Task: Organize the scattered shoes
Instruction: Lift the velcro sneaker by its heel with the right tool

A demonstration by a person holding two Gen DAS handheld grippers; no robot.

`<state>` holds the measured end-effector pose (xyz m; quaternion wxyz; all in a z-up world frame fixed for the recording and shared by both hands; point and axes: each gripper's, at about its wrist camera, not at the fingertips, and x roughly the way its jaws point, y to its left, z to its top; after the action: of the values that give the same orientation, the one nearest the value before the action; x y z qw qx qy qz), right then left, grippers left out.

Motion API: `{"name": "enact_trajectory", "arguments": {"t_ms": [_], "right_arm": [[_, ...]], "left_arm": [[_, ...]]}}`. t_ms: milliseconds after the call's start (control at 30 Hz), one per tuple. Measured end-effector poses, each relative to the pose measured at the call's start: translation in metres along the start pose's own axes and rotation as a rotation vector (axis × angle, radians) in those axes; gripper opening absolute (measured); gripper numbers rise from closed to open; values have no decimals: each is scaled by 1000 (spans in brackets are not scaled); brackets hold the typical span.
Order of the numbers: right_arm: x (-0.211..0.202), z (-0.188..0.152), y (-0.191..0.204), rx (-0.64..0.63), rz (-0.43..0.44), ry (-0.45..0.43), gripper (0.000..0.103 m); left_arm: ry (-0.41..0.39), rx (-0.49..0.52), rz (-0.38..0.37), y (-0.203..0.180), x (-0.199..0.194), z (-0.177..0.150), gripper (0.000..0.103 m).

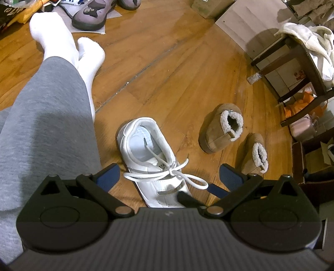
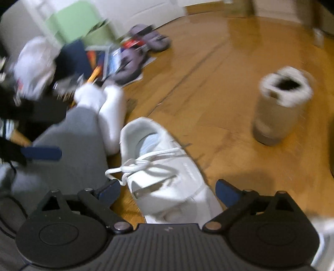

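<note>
A white lace-up sneaker (image 1: 152,158) lies on the wooden floor, heel away from me, between the wide-apart fingers of my left gripper (image 1: 170,177), which is open and not touching it. In the blurred right wrist view a white sneaker (image 2: 167,177) lies the same way between the spread fingers of my open right gripper (image 2: 169,190). Two brown fleece-lined boots (image 1: 221,129) (image 1: 255,155) stand to the right; one boot (image 2: 281,108) shows in the right view. A purple pair of shoes (image 1: 91,14) (image 2: 129,64) sits far off on paper.
A person's leg in grey trousers (image 1: 46,129) and white socks (image 1: 87,54) stretches along the left. A dark wooden stool (image 1: 302,62) draped with white cloth and an open box (image 1: 313,162) stand at the right. Clutter (image 2: 62,62) fills the far left.
</note>
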<state>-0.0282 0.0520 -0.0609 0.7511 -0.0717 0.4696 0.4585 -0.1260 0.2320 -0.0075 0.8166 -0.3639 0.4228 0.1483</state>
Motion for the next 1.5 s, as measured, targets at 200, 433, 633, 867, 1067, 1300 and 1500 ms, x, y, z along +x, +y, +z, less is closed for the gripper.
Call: {"name": "enact_trajectory", "arguments": {"t_ms": [200, 433, 633, 867, 1067, 1300, 1500], "right_arm": [[42, -8, 17, -111, -52, 64, 101], [42, -16, 27, -19, -158, 60, 84], [8, -39, -23, 398, 29, 44, 82], [-23, -89, -70, 779, 243, 3, 82], [-57, -94, -63, 820, 295, -117, 82], [-166, -108, -81, 807, 161, -353, 82], [-245, -129, -95, 773, -32, -484, 82]], "left_arm": [[6, -7, -22, 1, 1, 1, 103], [23, -9, -16, 2, 6, -2, 103], [17, -8, -14, 2, 6, -3, 103], [-14, 18, 11, -8, 5, -10, 103], [-56, 42, 14, -19, 0, -14, 103], [-37, 83, 30, -37, 3, -28, 103], [90, 182, 104, -76, 44, -64, 103]]}}
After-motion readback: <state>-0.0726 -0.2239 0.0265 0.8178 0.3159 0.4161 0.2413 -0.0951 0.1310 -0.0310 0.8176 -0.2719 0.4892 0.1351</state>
